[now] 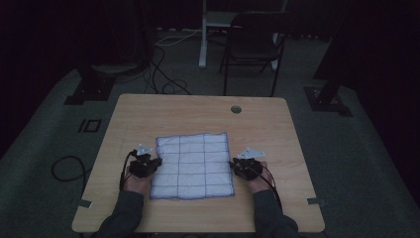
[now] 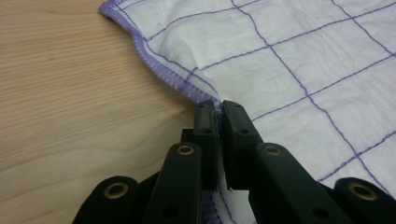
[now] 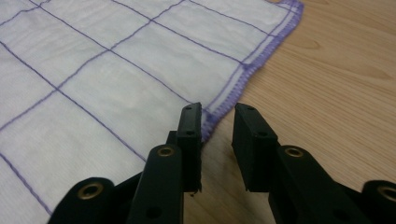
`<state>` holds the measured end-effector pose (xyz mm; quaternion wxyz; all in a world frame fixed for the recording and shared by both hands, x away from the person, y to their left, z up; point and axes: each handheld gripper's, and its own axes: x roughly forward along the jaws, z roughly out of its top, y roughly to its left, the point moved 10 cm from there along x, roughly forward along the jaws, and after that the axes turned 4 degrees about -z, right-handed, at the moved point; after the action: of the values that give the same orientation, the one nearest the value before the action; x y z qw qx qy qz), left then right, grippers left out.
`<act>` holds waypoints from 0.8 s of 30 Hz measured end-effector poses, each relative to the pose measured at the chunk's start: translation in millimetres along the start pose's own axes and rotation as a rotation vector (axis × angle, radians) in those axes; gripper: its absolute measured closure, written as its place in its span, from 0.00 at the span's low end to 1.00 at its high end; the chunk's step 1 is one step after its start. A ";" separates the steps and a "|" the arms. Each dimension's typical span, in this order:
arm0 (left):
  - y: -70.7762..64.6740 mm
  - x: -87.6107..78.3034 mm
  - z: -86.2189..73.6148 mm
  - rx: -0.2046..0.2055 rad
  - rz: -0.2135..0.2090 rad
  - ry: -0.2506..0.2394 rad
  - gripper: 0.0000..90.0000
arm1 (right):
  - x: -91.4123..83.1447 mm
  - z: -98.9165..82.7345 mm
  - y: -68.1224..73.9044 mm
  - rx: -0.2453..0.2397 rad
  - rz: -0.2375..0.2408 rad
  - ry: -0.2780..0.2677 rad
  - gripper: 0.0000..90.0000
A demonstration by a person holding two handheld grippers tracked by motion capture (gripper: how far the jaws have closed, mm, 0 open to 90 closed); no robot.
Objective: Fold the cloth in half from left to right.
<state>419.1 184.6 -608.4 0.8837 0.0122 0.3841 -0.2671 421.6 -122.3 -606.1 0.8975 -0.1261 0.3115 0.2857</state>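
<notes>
cloth [image 1: 192, 166] on table [image 1: 148, 111] | left gripper [image 1: 150, 163] left edge | right gripper [image 1: 237, 166] right edge

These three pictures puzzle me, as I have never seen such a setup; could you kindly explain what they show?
A person sits at a wooden table holding a hand-operated gripper in each hand. The high view looks down from above; each of the other two pictures comes from a camera riding on a gripper, looking along its black jaws. A white cloth with purple grid lines lies flat on the table. The left gripper has its jaws pinched on the cloth's edge. The right gripper has its jaws apart around the opposite edge, not yet pressing on it.
</notes>
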 end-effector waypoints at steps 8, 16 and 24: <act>7.8 -2.3 -0.4 -0.018 -0.006 -0.016 0.95 | 10.5 12.1 12.1 0.001 0.037 -0.027 0.85; 8.4 -2.6 -0.7 -0.017 0.003 -0.021 0.95 | 17.3 9.0 18.0 0.013 0.057 0.007 0.89; 5.8 -6.9 -4.7 -0.003 0.041 -0.006 0.96 | 10.0 3.7 25.4 -0.027 0.054 0.025 0.87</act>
<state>414.9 193.8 -608.0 0.8902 0.0179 0.3814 -0.2486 414.8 -96.0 -610.8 0.8837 -0.1333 0.3223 0.3121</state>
